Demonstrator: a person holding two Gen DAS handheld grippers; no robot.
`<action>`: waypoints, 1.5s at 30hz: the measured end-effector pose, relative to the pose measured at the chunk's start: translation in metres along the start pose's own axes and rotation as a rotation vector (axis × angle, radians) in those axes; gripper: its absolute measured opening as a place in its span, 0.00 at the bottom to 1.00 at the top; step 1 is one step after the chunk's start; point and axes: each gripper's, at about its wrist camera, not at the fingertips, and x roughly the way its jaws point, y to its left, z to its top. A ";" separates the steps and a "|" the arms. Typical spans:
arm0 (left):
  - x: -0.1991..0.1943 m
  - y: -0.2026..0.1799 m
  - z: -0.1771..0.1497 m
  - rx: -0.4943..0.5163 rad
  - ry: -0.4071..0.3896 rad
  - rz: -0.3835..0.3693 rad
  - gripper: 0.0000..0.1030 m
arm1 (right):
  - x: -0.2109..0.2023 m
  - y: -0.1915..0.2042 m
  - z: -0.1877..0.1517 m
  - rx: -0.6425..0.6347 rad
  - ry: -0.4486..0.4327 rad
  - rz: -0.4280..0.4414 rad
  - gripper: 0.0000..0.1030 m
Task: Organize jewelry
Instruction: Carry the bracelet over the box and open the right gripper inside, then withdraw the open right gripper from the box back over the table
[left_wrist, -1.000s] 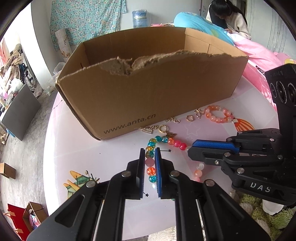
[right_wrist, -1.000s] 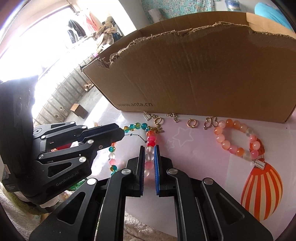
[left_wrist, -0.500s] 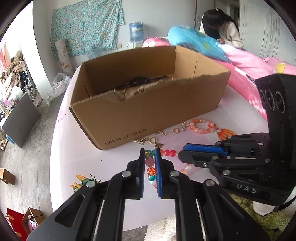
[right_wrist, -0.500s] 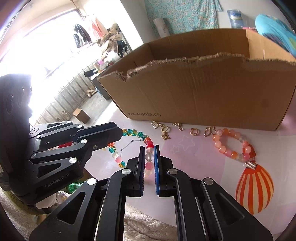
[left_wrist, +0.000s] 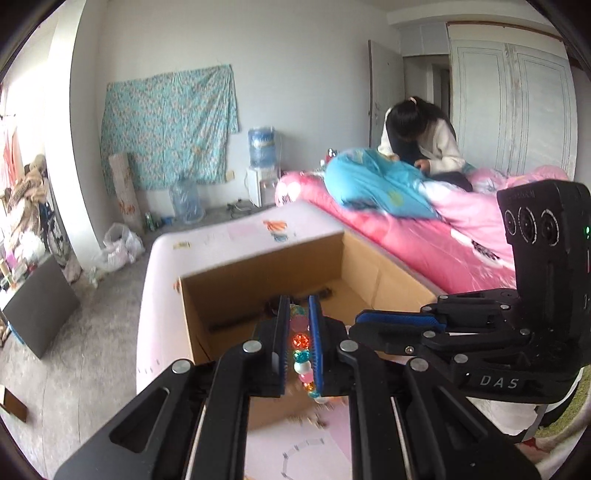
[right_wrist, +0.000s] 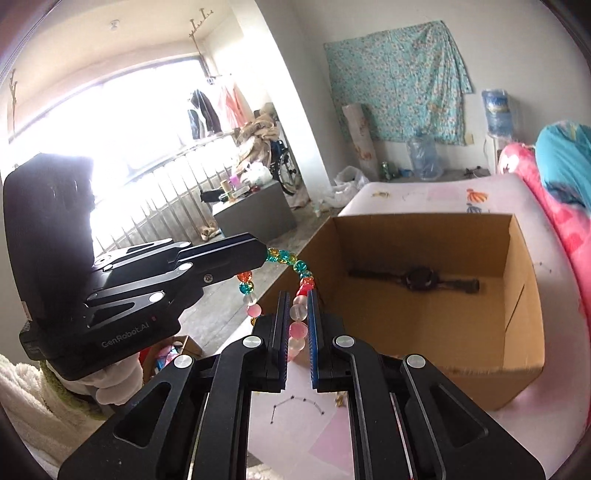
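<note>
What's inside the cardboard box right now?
A dark watch lies flat on the floor of the cardboard box. The near corners are hidden by the box's front wall and the gripper fingers, so nothing more can be confirmed.

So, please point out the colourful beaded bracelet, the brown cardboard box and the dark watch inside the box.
colourful beaded bracelet (right_wrist: 297, 311): right wrist view, on a pale bead between the tongs.
brown cardboard box (right_wrist: 517, 306): right wrist view, on the inner right wall.
dark watch (right_wrist: 417, 279): right wrist view, on its round face.
</note>
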 end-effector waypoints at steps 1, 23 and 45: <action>0.006 0.004 0.006 0.003 -0.002 0.007 0.09 | 0.006 -0.004 0.007 0.003 0.005 -0.002 0.07; 0.165 0.081 -0.005 -0.015 0.351 0.126 0.10 | 0.185 -0.084 0.038 0.272 0.518 -0.087 0.10; 0.029 0.020 -0.095 -0.139 0.135 -0.207 0.22 | -0.009 -0.080 -0.060 0.170 0.189 0.005 0.23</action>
